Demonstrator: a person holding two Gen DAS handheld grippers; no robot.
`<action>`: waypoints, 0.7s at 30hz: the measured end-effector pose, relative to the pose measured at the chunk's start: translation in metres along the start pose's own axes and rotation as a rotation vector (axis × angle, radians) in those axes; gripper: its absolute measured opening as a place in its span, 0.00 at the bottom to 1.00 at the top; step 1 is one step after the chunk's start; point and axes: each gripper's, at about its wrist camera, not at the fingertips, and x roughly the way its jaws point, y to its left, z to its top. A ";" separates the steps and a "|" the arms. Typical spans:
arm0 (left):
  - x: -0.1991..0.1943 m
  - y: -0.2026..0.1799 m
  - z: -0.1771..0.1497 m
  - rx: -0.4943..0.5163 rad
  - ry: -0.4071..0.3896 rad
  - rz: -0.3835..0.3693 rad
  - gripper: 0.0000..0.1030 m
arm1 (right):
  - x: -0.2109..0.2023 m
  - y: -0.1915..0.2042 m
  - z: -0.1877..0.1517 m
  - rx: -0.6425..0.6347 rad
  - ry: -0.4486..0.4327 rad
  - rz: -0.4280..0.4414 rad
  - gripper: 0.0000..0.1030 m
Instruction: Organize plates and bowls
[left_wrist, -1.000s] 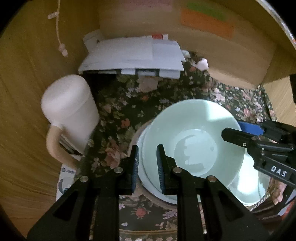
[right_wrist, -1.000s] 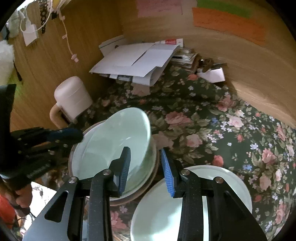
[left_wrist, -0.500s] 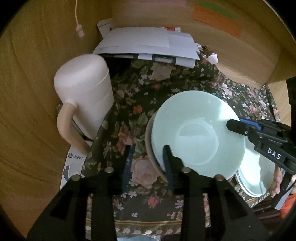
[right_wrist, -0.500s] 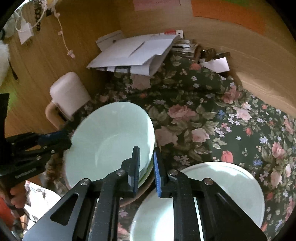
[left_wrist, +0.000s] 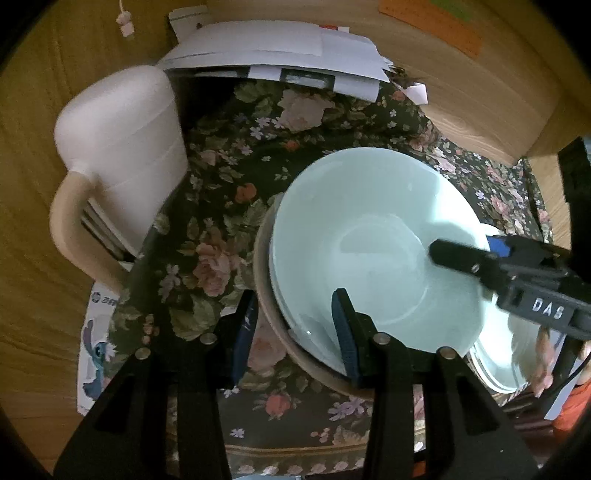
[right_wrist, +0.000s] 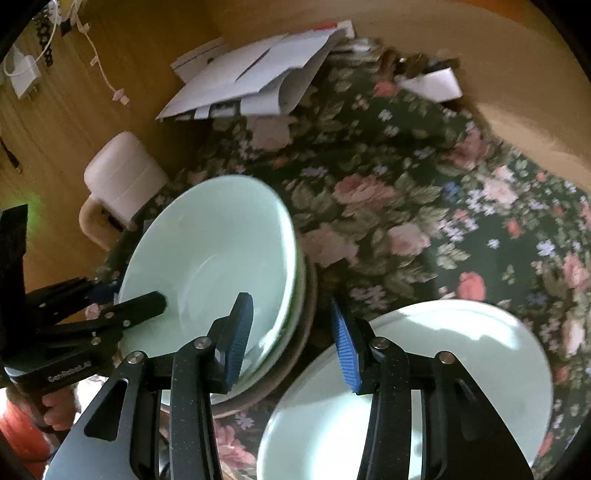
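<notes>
A pale green bowl (left_wrist: 369, 229) (right_wrist: 210, 243) sits nested on a stack of dishes, with a brown-rimmed dish (left_wrist: 264, 288) at the bottom. My left gripper (left_wrist: 293, 332) (right_wrist: 133, 293) straddles the stack's near-left rim: one finger is inside the bowl, one outside, and the pads stand clear of the rim. My right gripper (right_wrist: 290, 338) (left_wrist: 467, 245) straddles the opposite rim. Its jaws are opening with the rim between them, untouched. A pale green plate (right_wrist: 461, 369) (left_wrist: 517, 350) lies just right of the stack.
A dark floral cloth (left_wrist: 221, 184) covers the table. A white jug (left_wrist: 122, 147) with a beige handle stands left of the stack. Loose papers (left_wrist: 277, 48) are piled at the back. Wooden walls close in behind and on both sides. A person's hand (right_wrist: 55, 406) holds the left gripper.
Both grippers sank with the bowl, which went from tilted to level on the stack. Both pairs of jaws have spread apart off the bowl's rim.
</notes>
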 end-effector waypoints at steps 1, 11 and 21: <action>0.002 -0.001 0.000 0.002 -0.001 -0.002 0.40 | 0.003 0.001 0.000 -0.001 0.005 0.004 0.38; 0.015 0.001 0.001 -0.023 0.006 -0.031 0.39 | 0.025 0.007 0.000 -0.010 0.053 0.039 0.38; 0.010 -0.001 0.003 -0.048 -0.005 -0.018 0.38 | 0.021 0.006 0.000 0.016 0.049 0.037 0.37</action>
